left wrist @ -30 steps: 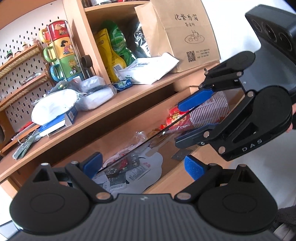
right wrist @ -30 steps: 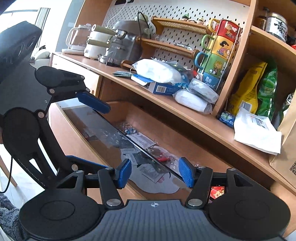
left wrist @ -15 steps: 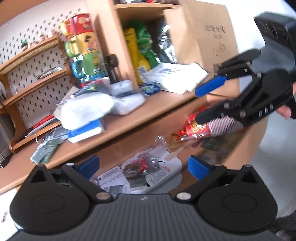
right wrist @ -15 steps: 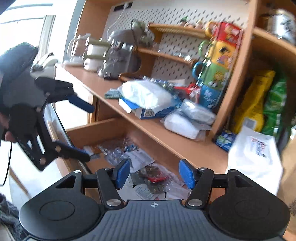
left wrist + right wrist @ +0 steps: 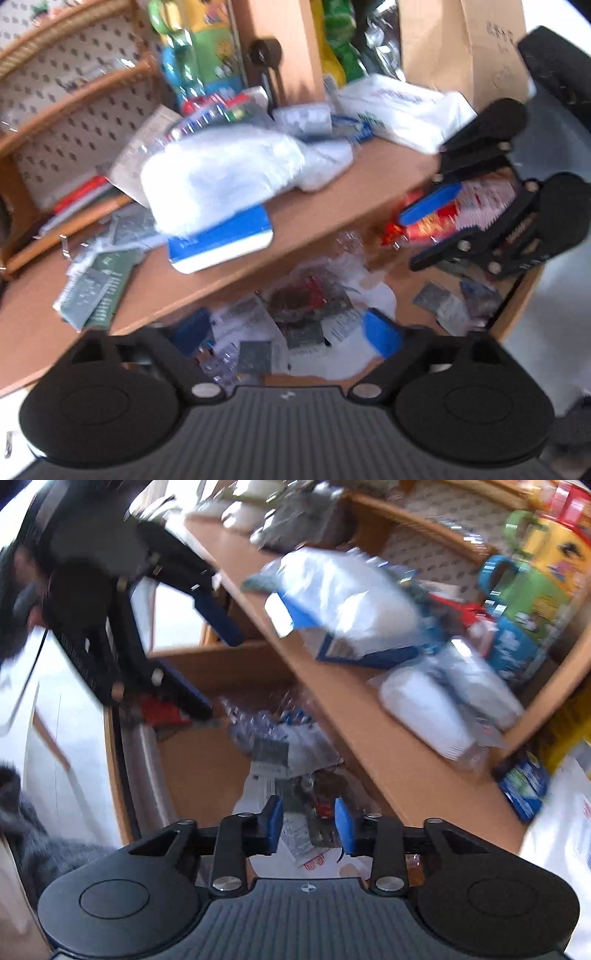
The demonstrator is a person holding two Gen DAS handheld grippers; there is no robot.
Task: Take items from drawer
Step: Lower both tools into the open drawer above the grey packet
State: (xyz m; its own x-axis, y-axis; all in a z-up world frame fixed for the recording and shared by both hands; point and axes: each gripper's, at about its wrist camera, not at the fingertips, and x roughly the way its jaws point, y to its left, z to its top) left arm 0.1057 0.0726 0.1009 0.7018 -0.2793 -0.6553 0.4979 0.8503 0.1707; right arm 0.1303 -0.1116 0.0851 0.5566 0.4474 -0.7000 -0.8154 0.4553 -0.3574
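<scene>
The wooden drawer stands open under the counter, full of small packets, papers and clear wrappers. My left gripper is open and empty above the packets at the drawer's middle. A red snack bag and a sleeve of paper cups lie at the drawer's right end. My right gripper hovers over them with jaws apart. In the right wrist view my right gripper is open, empty, above packets, and my left gripper hangs over the drawer's far end. Both views are blurred.
The counter above the drawer holds white plastic bags, a blue and white box, green packets, stacked mugs and a brown paper bag. The drawer front rim is at the left.
Both grippers have swung down and in over the open drawer, now looking into it. The right gripper's jaws have narrowed a little. Nothing has been picked up.
</scene>
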